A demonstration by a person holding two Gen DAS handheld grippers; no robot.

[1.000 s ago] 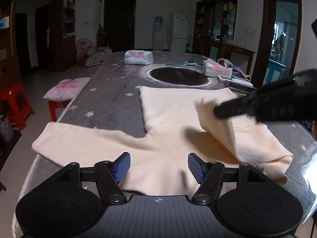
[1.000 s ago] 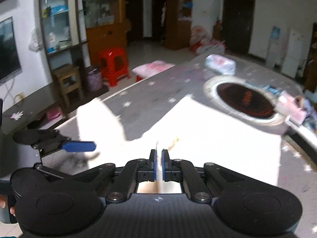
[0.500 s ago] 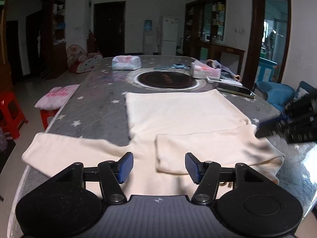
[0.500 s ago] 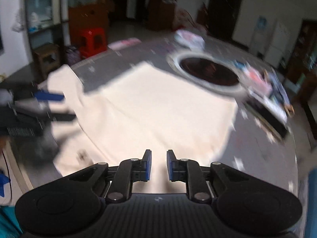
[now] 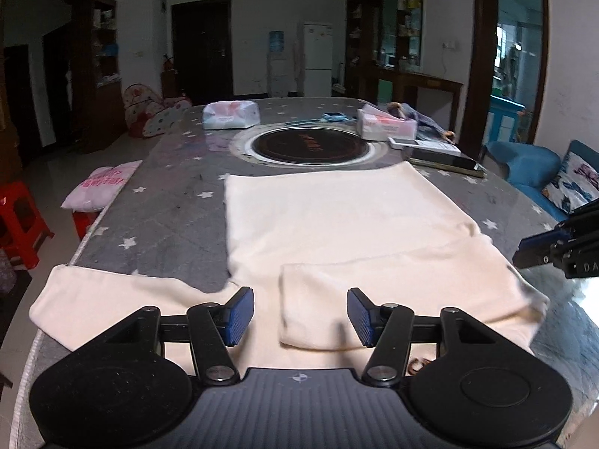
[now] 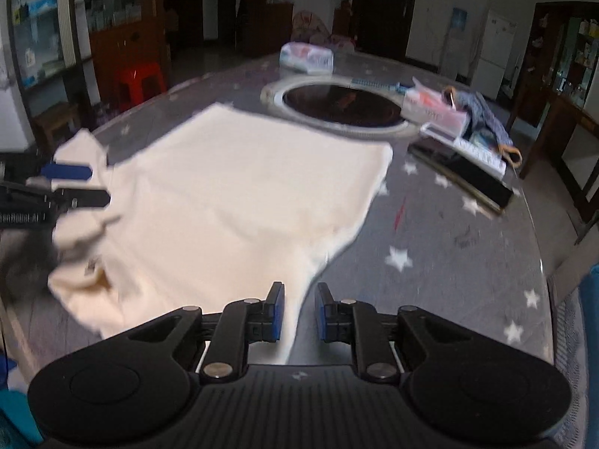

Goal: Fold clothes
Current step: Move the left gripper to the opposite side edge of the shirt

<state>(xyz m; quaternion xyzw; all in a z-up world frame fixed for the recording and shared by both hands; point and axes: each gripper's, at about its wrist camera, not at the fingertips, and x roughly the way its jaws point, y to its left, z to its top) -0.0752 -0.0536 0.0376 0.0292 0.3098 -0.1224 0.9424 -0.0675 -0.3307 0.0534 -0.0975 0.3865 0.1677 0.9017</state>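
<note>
While the cream shirt (image 5: 337, 220) lies flat, the left gripper (image 5: 300, 316) gapes wide, empty. Right gripper (image 6: 297, 312) part-open, seemingly holding nothing; view blurred.

A: The shirt's (image 5: 337, 224) near hem hides behind the left tongs (image 5: 300, 315), and the right tongs (image 5: 539, 252) are cut by the frame edge.

B: The right wrist view blurs the collar (image 6: 93, 269) and the left tongs' lettering.
</note>
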